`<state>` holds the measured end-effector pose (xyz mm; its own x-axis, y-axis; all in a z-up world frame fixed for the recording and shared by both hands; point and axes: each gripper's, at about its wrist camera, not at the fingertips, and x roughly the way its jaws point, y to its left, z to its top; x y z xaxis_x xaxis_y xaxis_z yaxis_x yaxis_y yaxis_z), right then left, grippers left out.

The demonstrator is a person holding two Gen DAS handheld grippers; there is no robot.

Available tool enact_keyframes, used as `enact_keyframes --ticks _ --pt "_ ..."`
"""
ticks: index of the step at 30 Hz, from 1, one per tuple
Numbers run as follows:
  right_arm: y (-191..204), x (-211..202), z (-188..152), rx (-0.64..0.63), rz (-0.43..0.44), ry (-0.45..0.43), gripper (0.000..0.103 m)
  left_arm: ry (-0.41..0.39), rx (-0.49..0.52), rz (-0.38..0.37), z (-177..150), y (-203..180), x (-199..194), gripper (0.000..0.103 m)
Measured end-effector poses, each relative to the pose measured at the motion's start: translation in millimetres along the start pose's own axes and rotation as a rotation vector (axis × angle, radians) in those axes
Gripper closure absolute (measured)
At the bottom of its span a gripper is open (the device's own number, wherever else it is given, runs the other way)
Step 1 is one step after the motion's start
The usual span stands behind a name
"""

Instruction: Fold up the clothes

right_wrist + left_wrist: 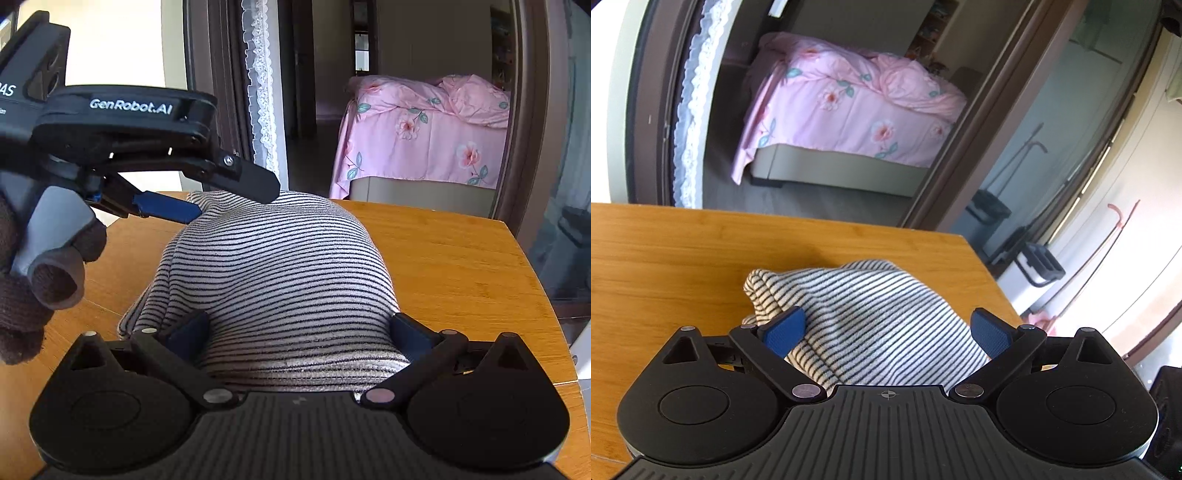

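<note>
A black-and-white striped garment (273,269) lies bunched in a rounded heap on the wooden table (461,258). It also shows in the left wrist view (871,314). My left gripper (888,330) is open, its blue pads (785,330) spread on either side of the cloth. In the right wrist view the left gripper (236,201) sits over the heap's far left end. My right gripper (299,336) is open, its jaws straddling the near end of the heap without pinching it.
The table (665,258) ends at a right edge and far edge. Beyond it a doorway opens to a bed with a pink floral cover (424,125). A lace curtain (262,85) hangs at left. A mop bucket and poles (1039,266) stand on the right.
</note>
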<state>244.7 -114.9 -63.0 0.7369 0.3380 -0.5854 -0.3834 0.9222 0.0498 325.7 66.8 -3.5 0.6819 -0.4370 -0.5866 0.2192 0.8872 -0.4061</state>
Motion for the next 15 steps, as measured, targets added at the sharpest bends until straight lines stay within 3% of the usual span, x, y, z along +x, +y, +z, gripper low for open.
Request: enact_keyframes --ticks 15 --pt "0 -5 -4 0.007 0.009 -0.014 0.0 0.041 -0.02 0.046 -11 21 11 0.004"
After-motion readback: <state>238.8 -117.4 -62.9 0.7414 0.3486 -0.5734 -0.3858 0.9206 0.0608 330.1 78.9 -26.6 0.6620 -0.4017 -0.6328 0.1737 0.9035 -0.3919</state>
